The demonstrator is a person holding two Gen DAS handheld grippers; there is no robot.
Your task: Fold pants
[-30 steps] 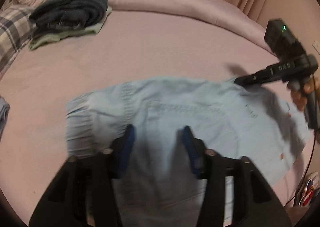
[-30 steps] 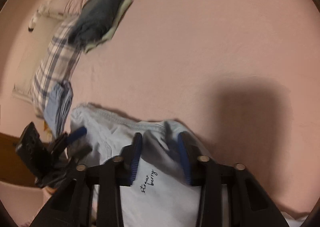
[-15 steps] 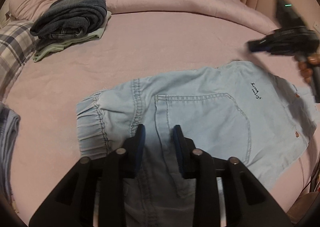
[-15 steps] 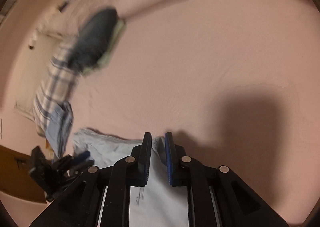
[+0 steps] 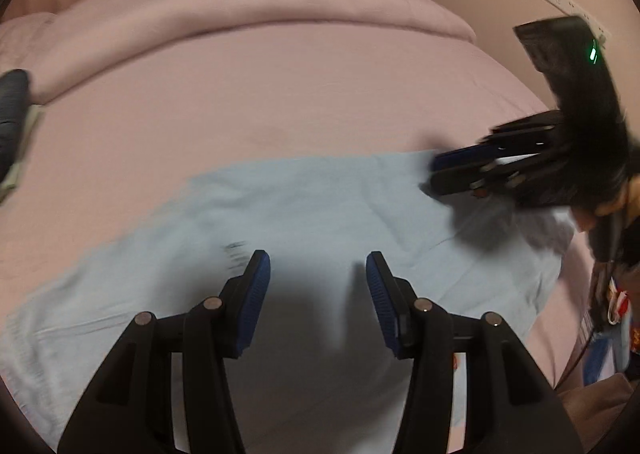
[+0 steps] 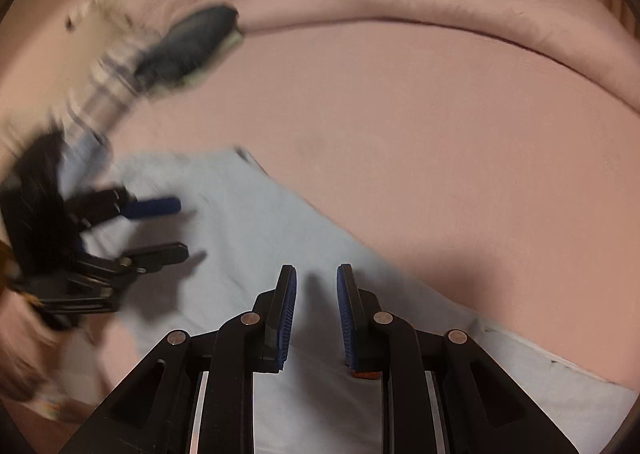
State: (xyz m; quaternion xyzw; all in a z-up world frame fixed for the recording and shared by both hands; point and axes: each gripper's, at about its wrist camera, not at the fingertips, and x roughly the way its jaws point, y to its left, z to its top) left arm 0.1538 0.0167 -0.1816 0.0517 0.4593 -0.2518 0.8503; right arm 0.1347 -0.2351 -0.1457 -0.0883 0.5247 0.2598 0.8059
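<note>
Light blue denim pants (image 5: pixel 304 221) lie folded flat on the pink bed; they also show in the right wrist view (image 6: pixel 240 238). My left gripper (image 5: pixel 318 286) is open and empty just above the pants' near part. My right gripper (image 6: pixel 317 306) is open with a narrow gap, empty, above the pants' edge. In the left wrist view the right gripper (image 5: pixel 460 169) sits at the pants' far right corner. In the right wrist view the left gripper (image 6: pixel 176 225) hovers open at the left. Both views are motion-blurred.
A stack of dark folded clothes (image 6: pixel 188 45) lies at the bed's far left, next to plaid fabric (image 6: pixel 100 93). A rolled pink duvet (image 5: pixel 240 13) runs along the back. A wall socket strip (image 5: pixel 568 5) is at the right. Pink sheet (image 6: pixel 440 133) surrounds the pants.
Both grippers were shut on the pants half a second ago and have let go and opened. The pants now lie plain side up, pocket and stitching hidden. Both cameras swung.
</note>
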